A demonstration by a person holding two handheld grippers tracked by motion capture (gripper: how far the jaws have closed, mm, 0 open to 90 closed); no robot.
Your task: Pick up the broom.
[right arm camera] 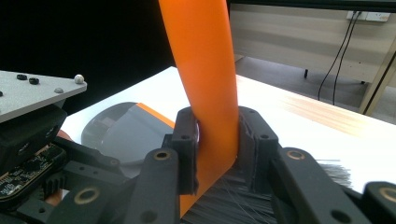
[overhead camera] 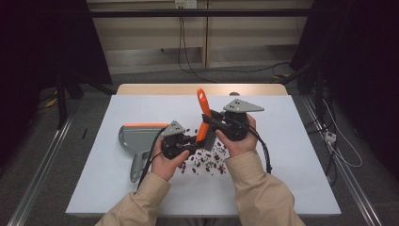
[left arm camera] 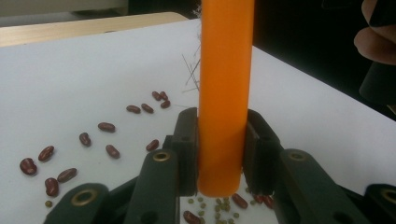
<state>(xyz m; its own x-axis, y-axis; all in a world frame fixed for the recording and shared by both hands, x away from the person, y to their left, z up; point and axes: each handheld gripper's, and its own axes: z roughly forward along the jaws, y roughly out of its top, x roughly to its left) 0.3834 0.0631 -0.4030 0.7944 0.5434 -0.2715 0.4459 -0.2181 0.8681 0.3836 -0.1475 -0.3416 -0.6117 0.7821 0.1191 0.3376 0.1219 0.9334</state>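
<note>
An orange brush [overhead camera: 203, 107] with dark bristles [right arm camera: 233, 200] stands tilted over the white table [overhead camera: 287, 169], handle pointing away from me. My left gripper [overhead camera: 194, 142] is shut on the lower end of the brush's orange back [left arm camera: 226, 84]. My right gripper [overhead camera: 210, 122] is shut on the orange brush [right arm camera: 205, 79] just above the bristles. Red beans [overhead camera: 207, 160] lie scattered beneath the brush, with tiny green beans [left arm camera: 219, 205] among the red beans [left arm camera: 106, 126]. The left gripper [left arm camera: 222, 140] and right gripper [right arm camera: 217, 140] each clamp the brush from both sides.
A grey dustpan [overhead camera: 136, 137] with an orange lip lies flat to the left of the beans, handle toward me; the dustpan [right arm camera: 112, 130] appears behind the left gripper's body [right arm camera: 32, 126]. Cables trail from both grippers. Table edges lie well clear on all sides.
</note>
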